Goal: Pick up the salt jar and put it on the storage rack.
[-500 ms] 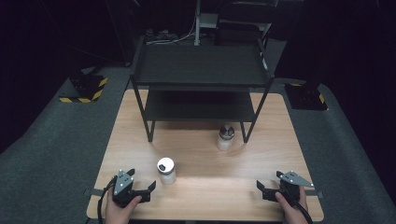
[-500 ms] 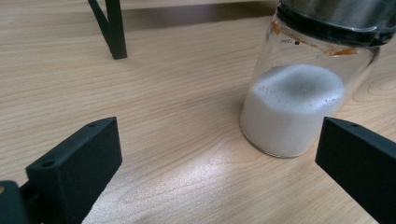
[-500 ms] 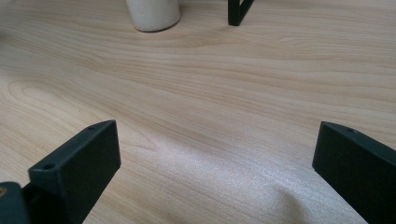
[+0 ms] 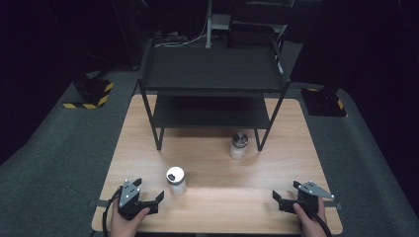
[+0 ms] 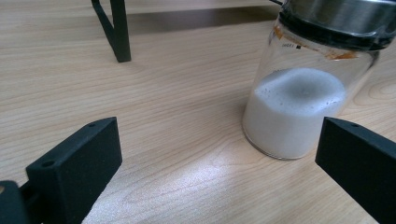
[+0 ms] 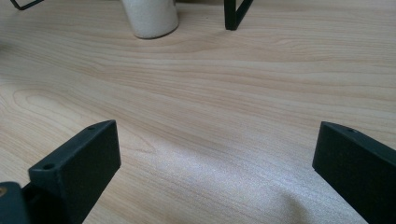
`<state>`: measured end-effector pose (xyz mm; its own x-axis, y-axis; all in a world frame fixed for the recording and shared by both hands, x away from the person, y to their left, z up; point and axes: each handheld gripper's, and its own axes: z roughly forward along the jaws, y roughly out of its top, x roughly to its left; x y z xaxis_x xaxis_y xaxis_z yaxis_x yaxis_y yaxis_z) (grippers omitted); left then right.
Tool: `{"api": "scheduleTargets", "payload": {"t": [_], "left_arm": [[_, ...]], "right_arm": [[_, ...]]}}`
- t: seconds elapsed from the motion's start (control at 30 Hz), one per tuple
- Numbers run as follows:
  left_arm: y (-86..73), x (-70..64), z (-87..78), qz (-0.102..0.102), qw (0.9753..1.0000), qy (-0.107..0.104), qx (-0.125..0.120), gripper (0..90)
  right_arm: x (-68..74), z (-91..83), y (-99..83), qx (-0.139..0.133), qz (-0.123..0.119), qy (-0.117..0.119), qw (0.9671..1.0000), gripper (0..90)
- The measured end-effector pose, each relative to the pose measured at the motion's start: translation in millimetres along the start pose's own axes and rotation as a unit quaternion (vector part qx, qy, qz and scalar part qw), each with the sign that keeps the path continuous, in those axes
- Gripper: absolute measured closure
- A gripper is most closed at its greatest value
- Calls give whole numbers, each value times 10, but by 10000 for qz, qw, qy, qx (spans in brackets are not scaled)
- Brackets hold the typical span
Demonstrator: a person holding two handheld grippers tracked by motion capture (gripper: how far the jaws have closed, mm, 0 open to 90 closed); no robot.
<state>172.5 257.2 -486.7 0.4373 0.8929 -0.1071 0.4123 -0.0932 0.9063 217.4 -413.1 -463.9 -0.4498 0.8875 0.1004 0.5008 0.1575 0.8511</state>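
Two small glass jars of white powder stand on the wooden table [image 4: 217, 197]. The nearer jar [image 4: 176, 180] [image 5: 303, 102], with a metal lid, is just right of my left gripper [image 4: 148, 193] [image 5: 219, 163], which rests open on the table's front left. In the left gripper view the jar stands just ahead of the right jaw, untouched. The farther jar [image 4: 238, 145] [image 6: 150, 17] stands by the front right leg of a black two-tier shelf [image 4: 213, 79]. My right gripper [image 4: 284, 193] [image 6: 215, 163] rests open at the front right, nothing between its jaws.
The black shelf covers the back half of the table; its legs [image 5: 119, 32] [image 6: 233, 14] stand on the wood. Grey carpet surrounds the table, with yellow-black striped blocks [image 4: 91, 96] on the floor at the left and another at the right.
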Motion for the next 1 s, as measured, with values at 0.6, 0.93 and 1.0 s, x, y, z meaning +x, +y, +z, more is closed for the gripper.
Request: {"api": "scheduleTargets", "payload": {"t": [0.6,0.93,1.0], "left_arm": [[12,-87,-22,116,9996,-83,-262,8],[-1,-236,68,328,9987,-211,-340,7],[9,-292,129,385,9984,-278,-307,7]], "right_arm": [[-21,-18,-34,-93,61,30,9999,5],[9,-10,-18,-48,38,-42,10000,5],[10,-8,-15,-41,33,-41,10000,5]]}}
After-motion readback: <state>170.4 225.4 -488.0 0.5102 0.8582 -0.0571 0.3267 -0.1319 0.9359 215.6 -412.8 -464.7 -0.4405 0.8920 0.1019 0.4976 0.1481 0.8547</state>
